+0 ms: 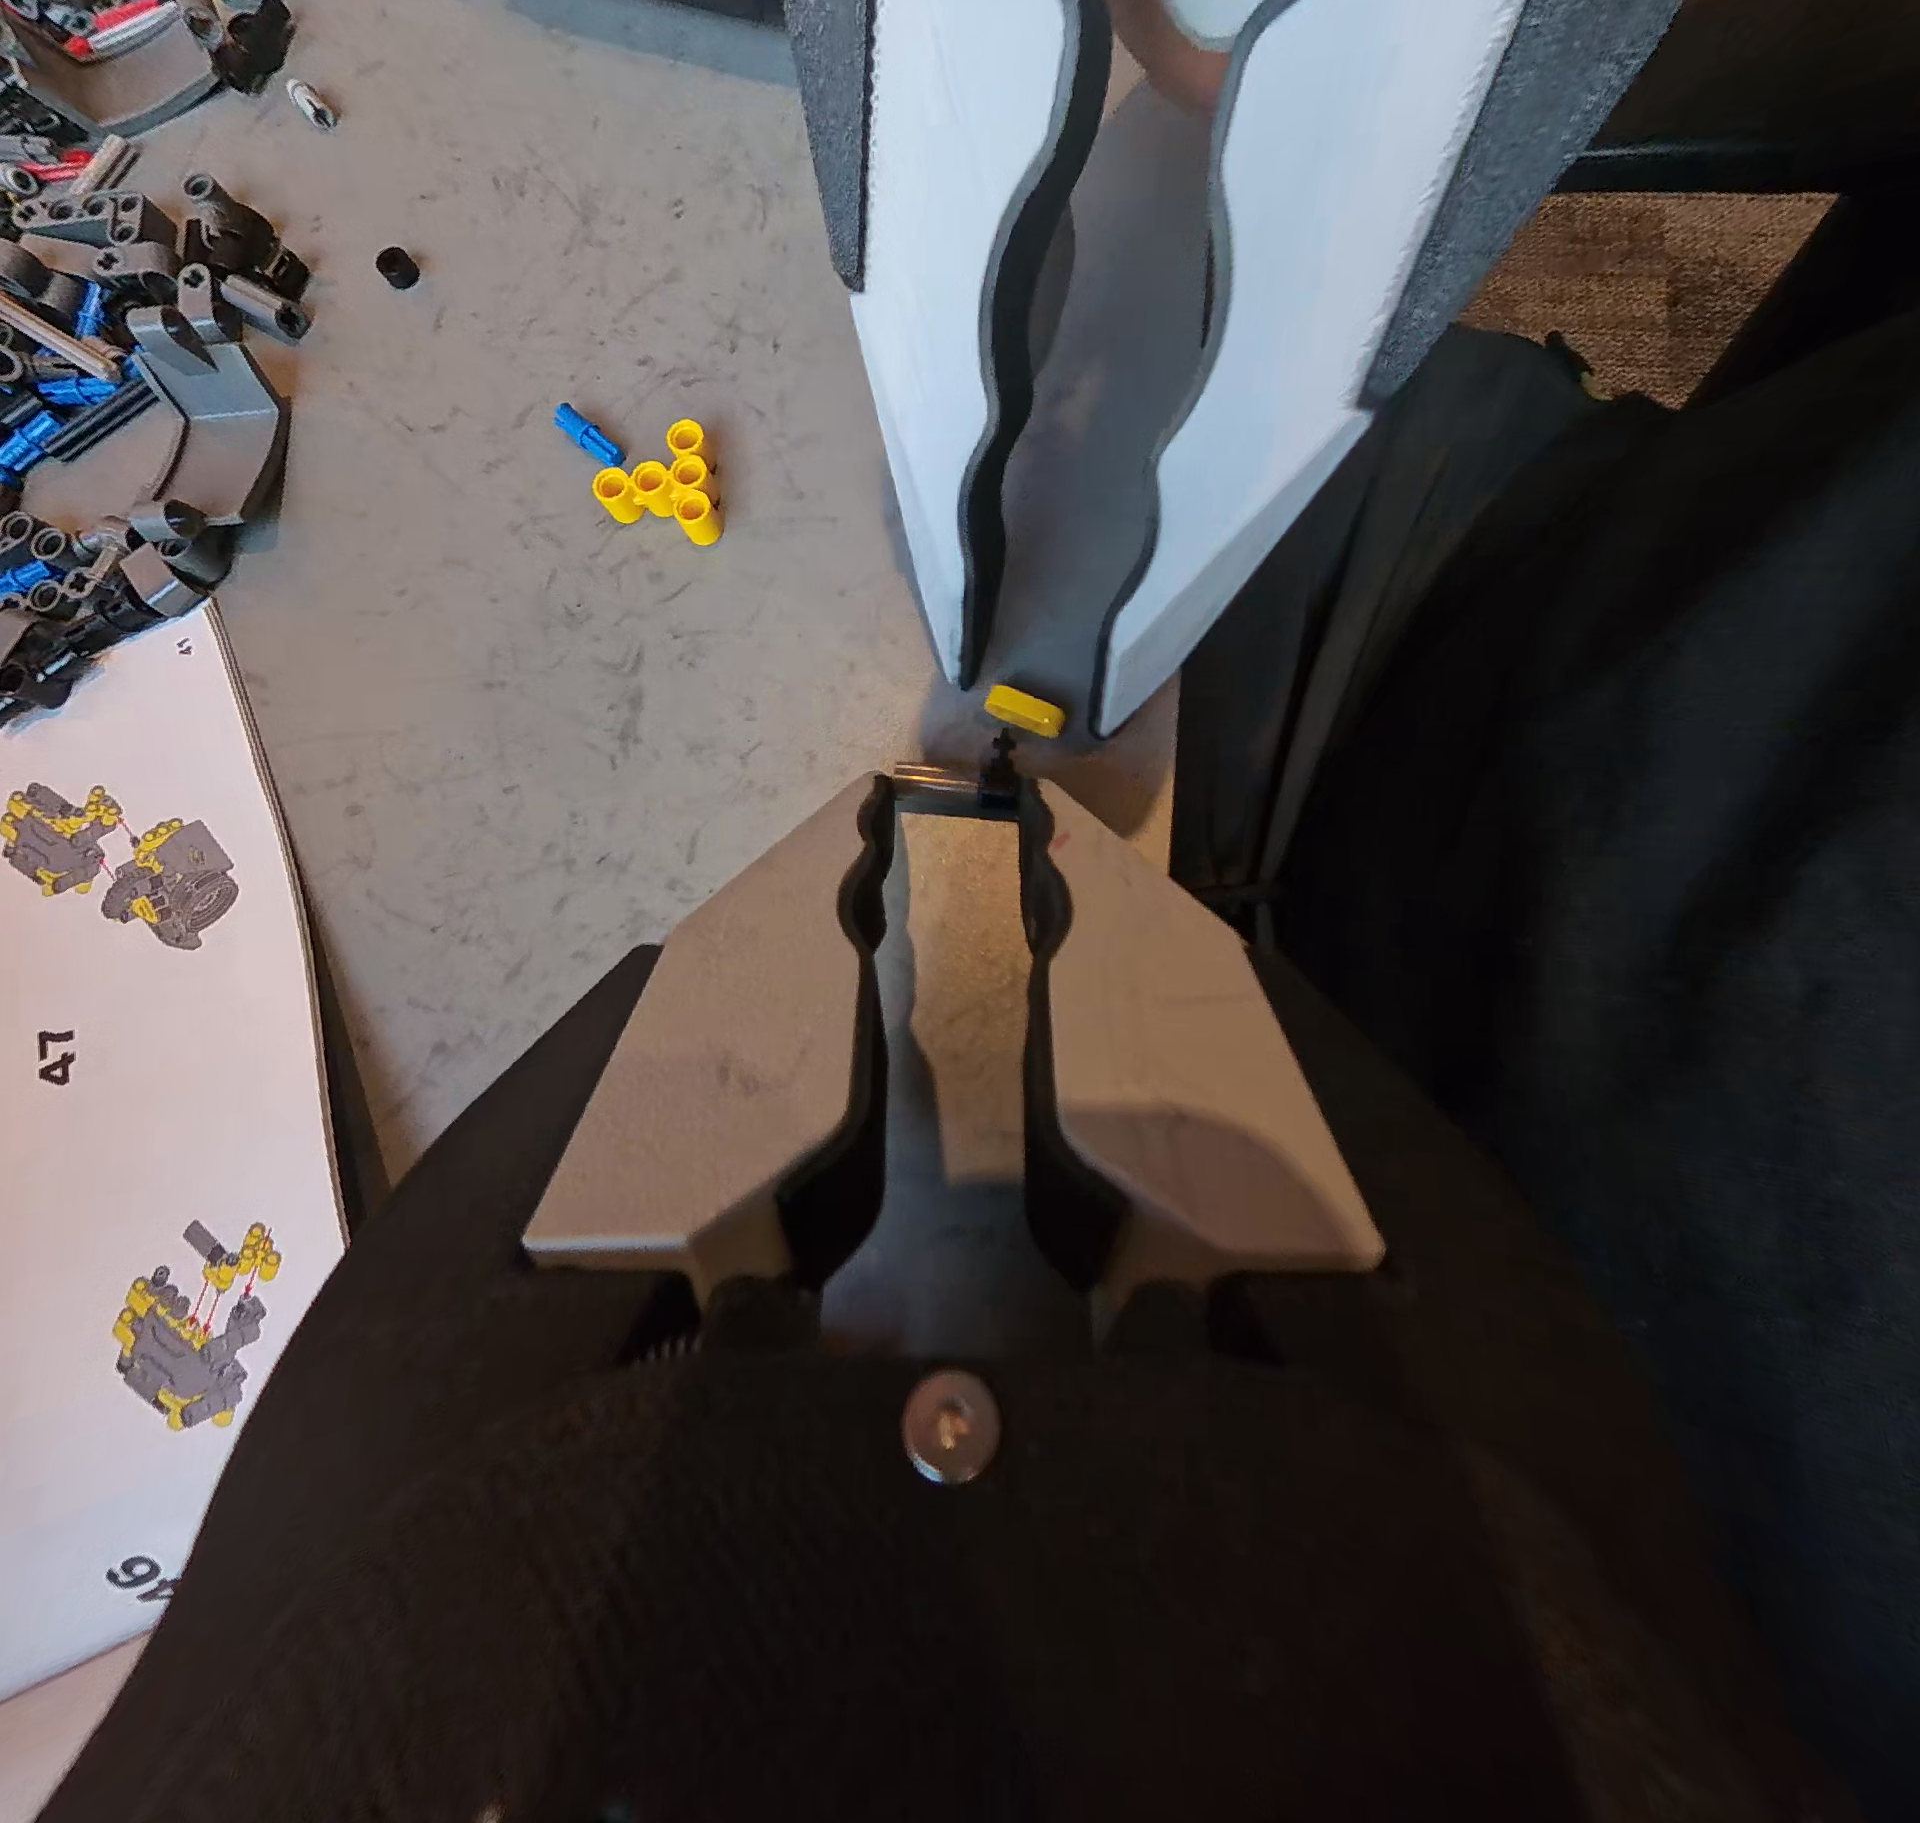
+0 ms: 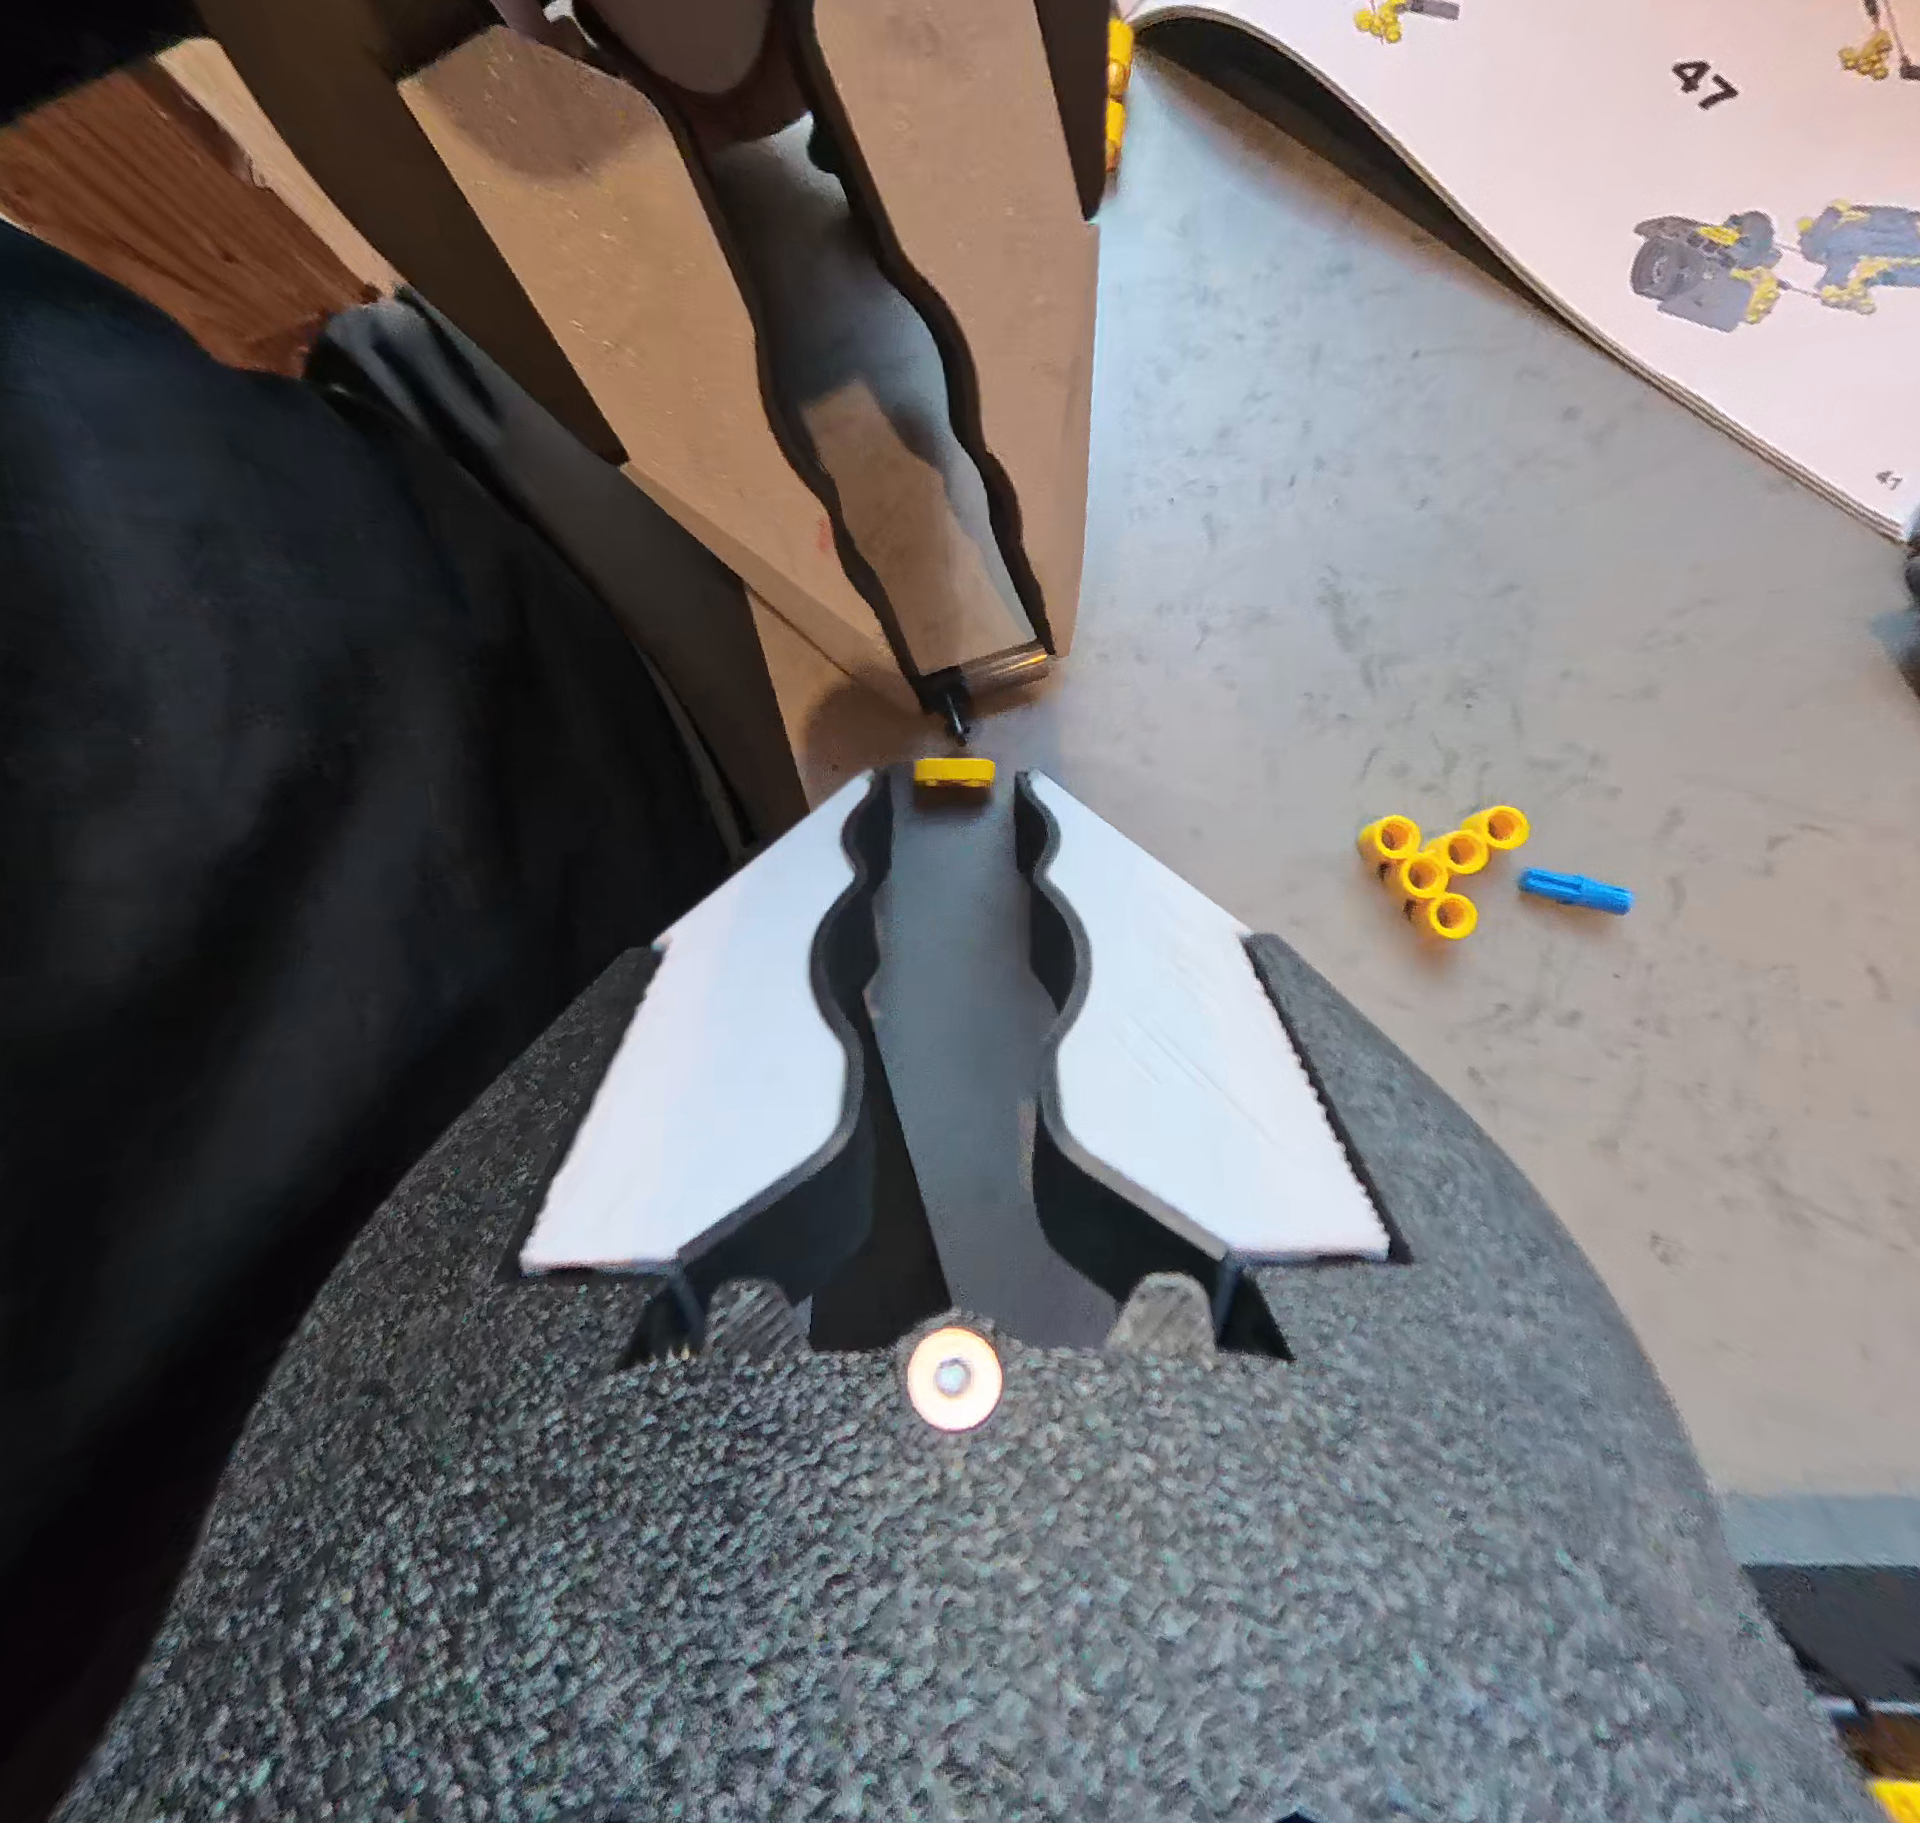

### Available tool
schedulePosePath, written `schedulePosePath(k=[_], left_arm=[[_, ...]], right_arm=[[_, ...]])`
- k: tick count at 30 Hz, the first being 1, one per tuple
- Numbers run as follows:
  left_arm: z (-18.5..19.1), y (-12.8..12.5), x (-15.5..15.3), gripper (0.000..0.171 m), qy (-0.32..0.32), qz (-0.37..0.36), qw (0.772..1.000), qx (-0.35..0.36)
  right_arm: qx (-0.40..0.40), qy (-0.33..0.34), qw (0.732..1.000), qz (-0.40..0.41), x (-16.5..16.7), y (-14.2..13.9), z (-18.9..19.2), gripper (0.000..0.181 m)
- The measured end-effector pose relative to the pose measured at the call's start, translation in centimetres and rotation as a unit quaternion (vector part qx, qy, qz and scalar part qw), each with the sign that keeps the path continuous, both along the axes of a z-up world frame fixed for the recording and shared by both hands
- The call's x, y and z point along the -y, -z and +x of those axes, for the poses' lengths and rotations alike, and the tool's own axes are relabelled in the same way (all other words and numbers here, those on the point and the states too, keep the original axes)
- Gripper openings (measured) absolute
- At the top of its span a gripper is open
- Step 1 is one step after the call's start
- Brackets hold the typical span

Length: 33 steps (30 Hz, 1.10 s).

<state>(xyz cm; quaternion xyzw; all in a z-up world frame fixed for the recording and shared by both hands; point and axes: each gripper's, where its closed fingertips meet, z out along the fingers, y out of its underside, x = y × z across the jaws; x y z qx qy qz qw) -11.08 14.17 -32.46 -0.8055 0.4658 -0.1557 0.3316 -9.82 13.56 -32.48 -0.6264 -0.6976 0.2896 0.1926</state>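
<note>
The left gripper (image 1: 956,786) has its fingers closed to a narrow gap, pinching a grey sleeve with a black axle pin (image 1: 961,779). At its 12 o'clock, the right gripper (image 2: 953,774) nips a small yellow piece (image 2: 953,774) over the desk (image 1: 623,838). Both grips are at the very tips, so any misaligned push could twist either piece loose.

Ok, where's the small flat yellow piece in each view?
Left wrist view: small flat yellow piece just above centre, at the far gripper's tips.
Right wrist view: centre, between this gripper's own tips.
Shared landmark: yellow connector cluster beside the blue pin.
</note>
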Motion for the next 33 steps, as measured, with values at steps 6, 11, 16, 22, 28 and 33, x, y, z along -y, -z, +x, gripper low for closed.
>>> schedulePosePath(k=[6, 11, 16, 22, 28, 33], left_arm=[[-0.01, -0.01, 0.01, 0.021, 0.0, 0.0, 1.0, 0.001], [-0.01, -0.01, 0.01, 0.021, 0.001, 0.0, 1.0, 0.001], [0.14, -0.01, 0.13, 0.021, 0.006, 0.0, 1.0, 0.0], [0.22, -0.01, 0.15, 0.021, 0.008, 0.001, 1.0, -0.003], [0.23, 0.0, 0.15, 0.021, 0.01, -0.001, 1.0, -0.002], [0.21, 0.0, 0.16, 0.021, 0.01, -0.001, 1.0, -0.001]], right_arm=[[0.004, -0.003, 1.0, 0.016, 0.12, 0.08, -0.05, 0.017], [0.002, -0.005, 1.0, 0.013, 0.13, 0.09, -0.14, 0.015], [0.002, -0.021, 1.0, 0.018, 0.19, 0.09, -0.2, 0.014], [-0.007, -0.037, 0.999, 0.019, 0.23, 0.06, -0.22, 0.014], [-0.015, -0.057, 0.998, 0.029, 0.35, 0.01, -0.24, 0.014], [-0.015, -0.067, 0.997, 0.03, 0.46, -0.05, -0.22, 0.014]])
